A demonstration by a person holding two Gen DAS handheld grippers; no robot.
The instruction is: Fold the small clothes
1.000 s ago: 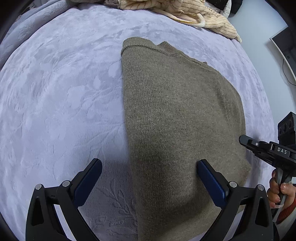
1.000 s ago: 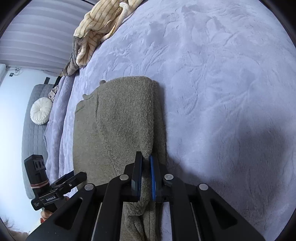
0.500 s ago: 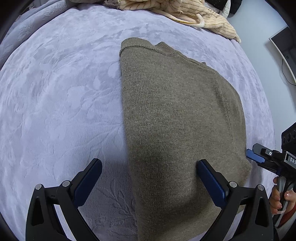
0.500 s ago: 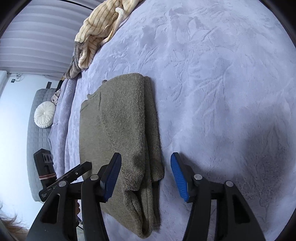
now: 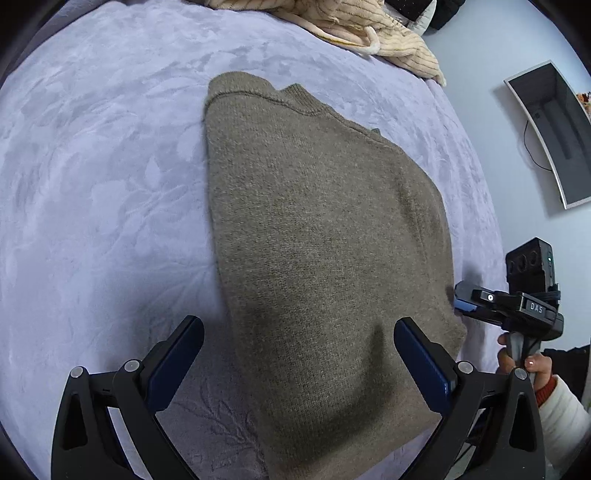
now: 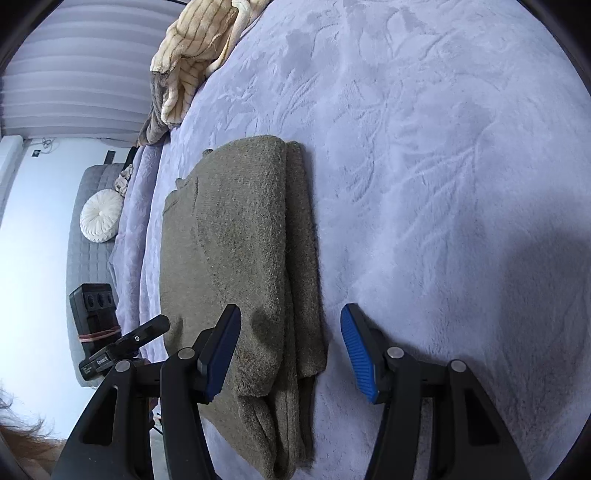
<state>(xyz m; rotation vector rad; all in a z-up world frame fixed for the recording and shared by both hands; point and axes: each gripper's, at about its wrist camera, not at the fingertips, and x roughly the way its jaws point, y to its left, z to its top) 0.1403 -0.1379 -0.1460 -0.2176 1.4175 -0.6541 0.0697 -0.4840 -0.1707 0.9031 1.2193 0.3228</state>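
Observation:
An olive-brown knit sweater lies folded lengthwise on the lavender bedspread. In the right wrist view the sweater shows stacked folded layers along its right edge. My left gripper is open and empty, its jaws straddling the sweater's near end from above. My right gripper is open and empty, its jaws either side of the sweater's folded edge. The right gripper also shows in the left wrist view, just off the sweater's right side.
A cream striped garment is heaped at the far edge of the bed, also in the right wrist view. A monitor hangs on the wall to the right. A grey sofa with a round white cushion stands beyond the bed.
My right gripper was shut on the sweater's folded edge; it has let go and opened wide. The sweater now lies flat. My left gripper has stayed open and nearly still.

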